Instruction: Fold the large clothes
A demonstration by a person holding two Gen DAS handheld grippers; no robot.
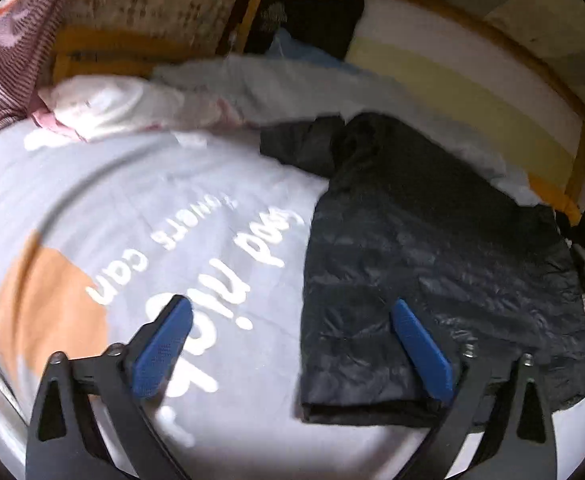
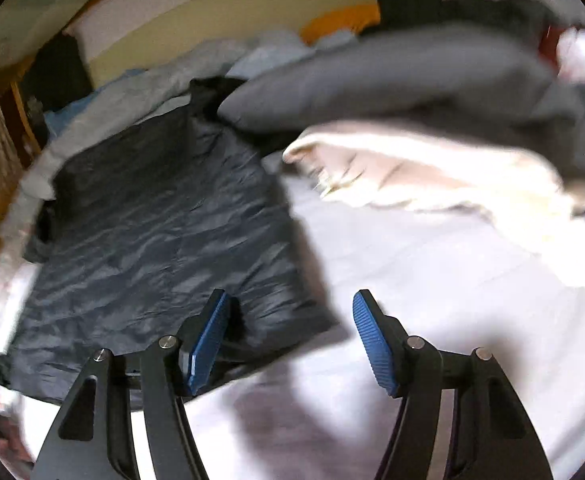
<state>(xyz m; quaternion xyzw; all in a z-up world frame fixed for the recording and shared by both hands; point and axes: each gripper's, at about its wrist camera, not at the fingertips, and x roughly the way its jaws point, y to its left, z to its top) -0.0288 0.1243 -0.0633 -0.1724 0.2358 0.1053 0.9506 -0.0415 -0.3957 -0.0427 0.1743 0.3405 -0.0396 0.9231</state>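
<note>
A dark quilted jacket (image 1: pixel 432 264) lies folded into a long panel on the pale printed bedsheet (image 1: pixel 132 200), with a sleeve bunched at its far end. My left gripper (image 1: pixel 292 308) is open and empty, hovering above the jacket's near left edge. In the right wrist view the jacket (image 2: pixel 160 232) lies flat at the left. My right gripper (image 2: pixel 290 302) is open and empty above the jacket's near right corner and the sheet (image 2: pixel 432 280).
A pink and white garment (image 1: pixel 112 108) lies at the far left. A grey garment (image 2: pixel 392 76) and a cream one (image 2: pixel 432 172) are heaped at the right. A wooden bed frame (image 1: pixel 552 196) and yellow-white wall border the bed.
</note>
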